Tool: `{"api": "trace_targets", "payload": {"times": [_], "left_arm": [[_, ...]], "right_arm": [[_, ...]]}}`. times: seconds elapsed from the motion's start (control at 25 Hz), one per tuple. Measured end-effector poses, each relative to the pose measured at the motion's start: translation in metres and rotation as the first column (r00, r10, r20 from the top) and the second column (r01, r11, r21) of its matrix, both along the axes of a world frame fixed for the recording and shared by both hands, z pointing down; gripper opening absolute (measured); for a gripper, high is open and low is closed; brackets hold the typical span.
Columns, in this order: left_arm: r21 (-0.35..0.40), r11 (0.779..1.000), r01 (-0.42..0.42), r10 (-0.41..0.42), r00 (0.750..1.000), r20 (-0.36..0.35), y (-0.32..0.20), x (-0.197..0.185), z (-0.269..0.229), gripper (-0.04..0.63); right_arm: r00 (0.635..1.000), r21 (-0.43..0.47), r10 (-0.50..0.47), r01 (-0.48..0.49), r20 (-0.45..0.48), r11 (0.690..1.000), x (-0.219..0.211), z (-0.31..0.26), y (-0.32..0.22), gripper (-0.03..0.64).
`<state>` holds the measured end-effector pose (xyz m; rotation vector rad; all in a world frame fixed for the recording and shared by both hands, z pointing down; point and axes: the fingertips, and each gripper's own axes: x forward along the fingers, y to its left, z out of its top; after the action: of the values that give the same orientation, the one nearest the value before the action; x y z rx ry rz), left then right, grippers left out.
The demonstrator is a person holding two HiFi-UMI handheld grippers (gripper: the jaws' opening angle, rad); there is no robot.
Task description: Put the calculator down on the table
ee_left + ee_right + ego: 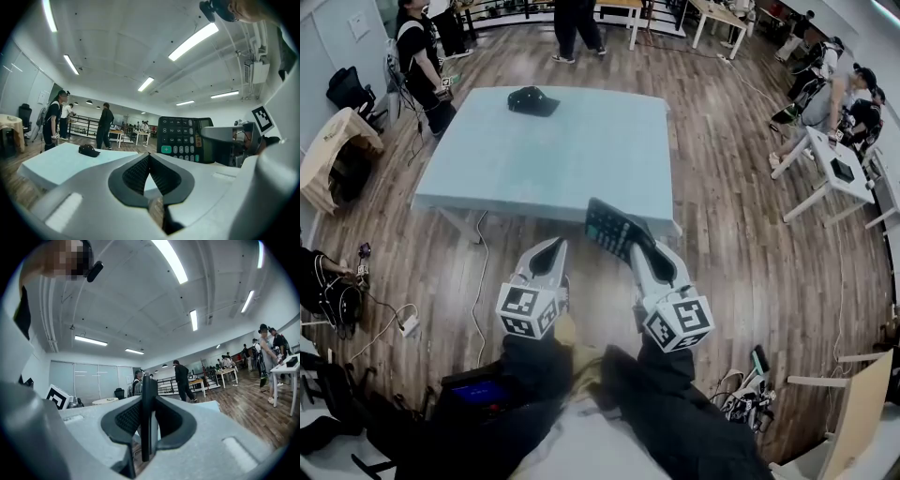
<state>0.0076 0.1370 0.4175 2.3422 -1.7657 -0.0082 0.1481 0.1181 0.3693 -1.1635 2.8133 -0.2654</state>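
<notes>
Pale-blue table (pixel 534 159) ahead. Right gripper (pixel 643 248) clamps calculator (pixel 614 230) edge-on at one end; prob. light, stiff, slick plastic, so may pivot. Left gripper (pixel 551 247) closed, empty.

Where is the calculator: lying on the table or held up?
Held up: the right gripper clamps the calculator in its jaws; it stands on edge, clear of the table.

Plastic calculator (pixel 614 230), matt table (pixel 553 150)
</notes>
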Motion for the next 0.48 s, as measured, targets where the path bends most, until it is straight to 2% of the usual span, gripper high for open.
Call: {"api": "trace_targets", "payload": {"times": [0.2,0.48], "left_arm": [[0.014,0.999,-0.03,0.03,0.999,-0.012,-0.041,-0.011,0.0,-0.003],[0.02,1.0,-0.02,0.02,1.0,-0.015,-0.098,-0.048,-0.002,-0.003]], "right_arm": [[0.999,0.014,0.032,-0.031,-0.007,0.999,-0.01,-0.002,-0.035,0.071],[0.999,0.04,0.033,-0.033,-0.003,0.999,-0.044,-0.013,-0.095,0.071]]}}
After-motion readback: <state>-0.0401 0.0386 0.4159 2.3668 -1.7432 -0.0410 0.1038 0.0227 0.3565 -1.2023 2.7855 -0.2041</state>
